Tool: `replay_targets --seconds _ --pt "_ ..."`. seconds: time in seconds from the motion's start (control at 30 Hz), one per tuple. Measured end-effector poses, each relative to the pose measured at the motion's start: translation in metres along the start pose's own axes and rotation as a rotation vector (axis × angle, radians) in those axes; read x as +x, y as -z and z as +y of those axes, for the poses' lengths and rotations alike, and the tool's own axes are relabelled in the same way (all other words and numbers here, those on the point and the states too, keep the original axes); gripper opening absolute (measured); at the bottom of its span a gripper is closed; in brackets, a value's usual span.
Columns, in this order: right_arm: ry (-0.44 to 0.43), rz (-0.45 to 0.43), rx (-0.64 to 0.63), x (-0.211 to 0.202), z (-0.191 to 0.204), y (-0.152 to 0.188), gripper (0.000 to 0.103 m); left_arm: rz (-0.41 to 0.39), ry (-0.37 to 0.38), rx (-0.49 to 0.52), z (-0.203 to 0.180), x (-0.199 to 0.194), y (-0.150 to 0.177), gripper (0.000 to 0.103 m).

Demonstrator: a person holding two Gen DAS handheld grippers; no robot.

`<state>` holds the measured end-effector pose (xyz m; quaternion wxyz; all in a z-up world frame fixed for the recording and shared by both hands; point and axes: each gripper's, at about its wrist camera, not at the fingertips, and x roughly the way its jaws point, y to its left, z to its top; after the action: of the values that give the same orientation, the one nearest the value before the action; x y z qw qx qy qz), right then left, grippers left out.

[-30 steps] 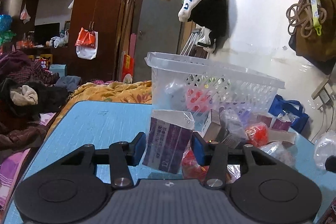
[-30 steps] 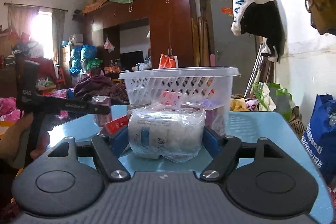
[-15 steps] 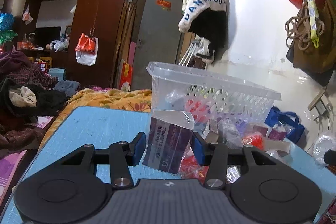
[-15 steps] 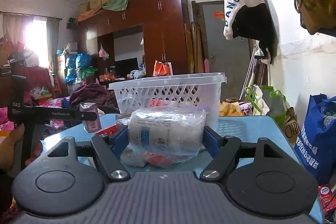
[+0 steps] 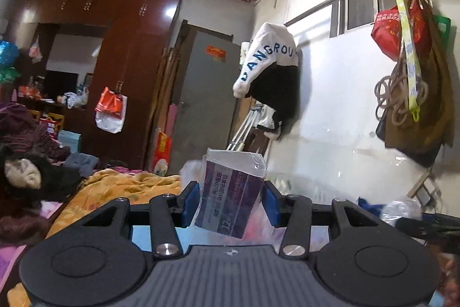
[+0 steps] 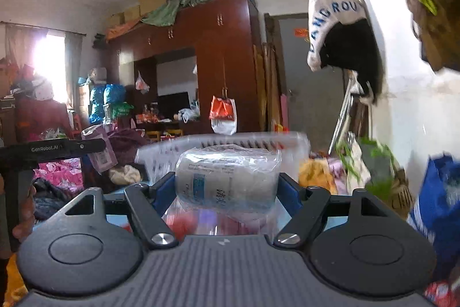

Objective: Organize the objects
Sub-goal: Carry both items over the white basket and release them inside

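A cluttered bedroom, told from left to right. At the far left, heaped dark clothes and an orange quilt crowd the edge of a pale blue table, of which only a thin strip shows behind the tongs. Behind them a tall dark-red wardrobe fills the wall, piled with boxes and cloth up to the ceiling, with an orange-and-white bag hanging from its handle. The left gripper is held level above the table, its blue pads closed narrowly on a purple box in clear wrap, which sits tilted between them and clear of the tabletop, with open air above it. In the right wrist view this same gripper shows at the left edge, a hand on its handle, cut off by the frame. Next comes a grey door, then a white wall where a white and black garment hangs from a metal rail, and farther right hanging bags and a coil of rope. The right gripper has its jaws set wider, gripping a plastic-wrapped white bundle with blue print, lifted above a blurred litter of small red and clear packets. Just behind the bundle stands a white slotted basket, its rim smeared by motion; its contents cannot be made out. At the far right a blue bag is blurred and cut by the frame.
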<state>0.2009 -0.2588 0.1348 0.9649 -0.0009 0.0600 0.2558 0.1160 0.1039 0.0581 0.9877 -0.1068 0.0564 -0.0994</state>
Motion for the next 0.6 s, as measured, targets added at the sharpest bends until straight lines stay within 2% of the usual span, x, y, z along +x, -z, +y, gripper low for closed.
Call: replay_targets --seconds 0.07,0.23,0.37,0.47,0.6 --pt "0.01 0.029 -0.013 0.025 -0.002 -0.019 0.077 0.025 0.01 -0.011 -0.005 0.021 -0.019 0.051" --pt "0.081 0.113 -0.03 0.083 -0.012 -0.048 0.077 0.107 -0.03 0.008 -0.021 0.083 -0.051 0.051" --pt "0.087 0.149 -0.038 0.105 -0.014 -0.051 0.077 0.176 -0.044 0.006 -0.024 0.111 -0.051 0.051" --pt "0.088 0.159 -0.087 0.109 -0.007 -0.045 0.077 0.18 -0.046 0.018 -0.025 0.118 -0.046 0.051" --pt "0.082 0.167 -0.066 0.111 -0.007 -0.045 0.077 0.191 -0.043 0.001 -0.021 0.124 -0.042 0.051"
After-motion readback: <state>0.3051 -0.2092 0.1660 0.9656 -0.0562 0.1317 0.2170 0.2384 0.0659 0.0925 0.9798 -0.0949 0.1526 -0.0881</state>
